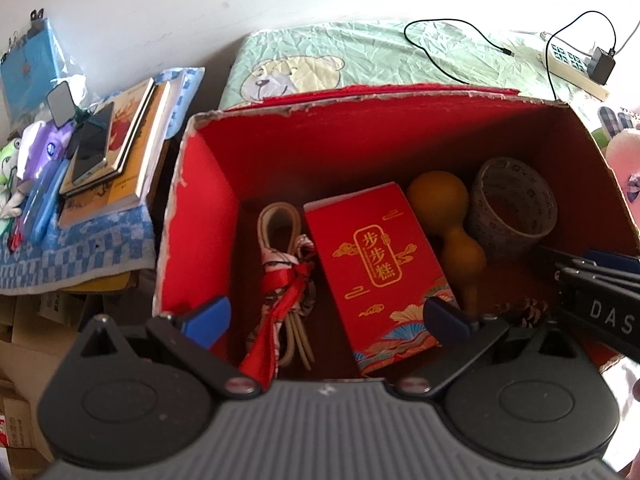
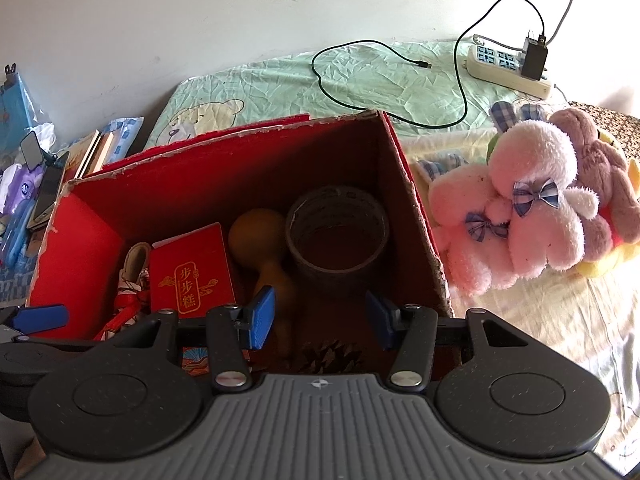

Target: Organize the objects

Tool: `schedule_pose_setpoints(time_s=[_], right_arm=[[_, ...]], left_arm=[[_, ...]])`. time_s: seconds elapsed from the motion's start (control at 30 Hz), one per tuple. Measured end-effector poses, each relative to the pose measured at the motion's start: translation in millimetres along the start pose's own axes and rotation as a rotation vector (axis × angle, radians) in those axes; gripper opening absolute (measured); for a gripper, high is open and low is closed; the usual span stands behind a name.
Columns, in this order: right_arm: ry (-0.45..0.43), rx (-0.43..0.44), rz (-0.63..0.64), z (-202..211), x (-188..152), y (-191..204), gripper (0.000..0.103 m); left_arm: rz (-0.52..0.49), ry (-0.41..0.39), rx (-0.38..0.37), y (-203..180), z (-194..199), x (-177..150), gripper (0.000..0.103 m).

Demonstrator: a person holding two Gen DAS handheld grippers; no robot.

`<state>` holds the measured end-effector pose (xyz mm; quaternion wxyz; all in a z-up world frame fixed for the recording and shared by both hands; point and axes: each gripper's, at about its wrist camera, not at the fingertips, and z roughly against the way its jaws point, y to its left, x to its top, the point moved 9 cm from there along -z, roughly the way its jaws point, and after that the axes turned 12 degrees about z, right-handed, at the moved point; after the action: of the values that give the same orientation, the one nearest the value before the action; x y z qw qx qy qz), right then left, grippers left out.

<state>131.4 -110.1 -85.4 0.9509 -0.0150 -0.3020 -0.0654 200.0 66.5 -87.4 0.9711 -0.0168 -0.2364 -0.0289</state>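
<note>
Two tongs hang over one open red cardboard box [image 1: 208, 184] that stands on a bed with a green bear-print sheet [image 2: 280, 80]. The left tongs [image 1: 326, 318] are spread wide and hold nothing; their blue pads sit above the near edge of the box, over the red ribbon bundle and the small red carton. The right tongs [image 2: 318, 320] are also spread and empty, above a pine cone [image 2: 332, 356] that lies on the box floor close to the near wall.

Inside the box, from left to right, lie a beige cord tied with a red patterned ribbon [image 1: 286, 280], a small red carton with gold characters [image 1: 380, 268], a yellow-brown gourd [image 1: 448, 216] and a wide roll of printed tape [image 1: 512, 208]. The gourd lies between the carton and the tape roll — it seems to touch both, but I cannot tell for sure.

Left of the box, a stack of books [image 1: 132, 144] with a phone [image 1: 90, 148] on top rests on a blue checked cloth [image 1: 80, 256]. Right of the box, on the bed, pink plush toys [image 2: 532, 200] with blue checked bows lie in a heap. Behind the box, a black cable [image 2: 400, 80] runs over the sheet to a charger in a white power strip [image 2: 508, 68].
</note>
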Motion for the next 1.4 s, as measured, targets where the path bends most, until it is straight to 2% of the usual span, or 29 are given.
schedule_pose_setpoints(time_s=[0.2, 0.67, 1.4], right_arm=[[-0.003, 0.0, 0.013, 0, -1, -2, 0.051], [-0.026, -0.014, 0.018, 4, -3, -5, 0.051], [-0.029, -0.028, 0.048, 0, -1, -1, 0.051]], left_arm=[[0.01, 0.003, -0.002, -1, 0, -2, 0.103], [-0.034, 0.016, 0.007, -12, -6, -4, 0.102], [-0.016, 0.047, 0.003, -9, -15, -5, 0.102]])
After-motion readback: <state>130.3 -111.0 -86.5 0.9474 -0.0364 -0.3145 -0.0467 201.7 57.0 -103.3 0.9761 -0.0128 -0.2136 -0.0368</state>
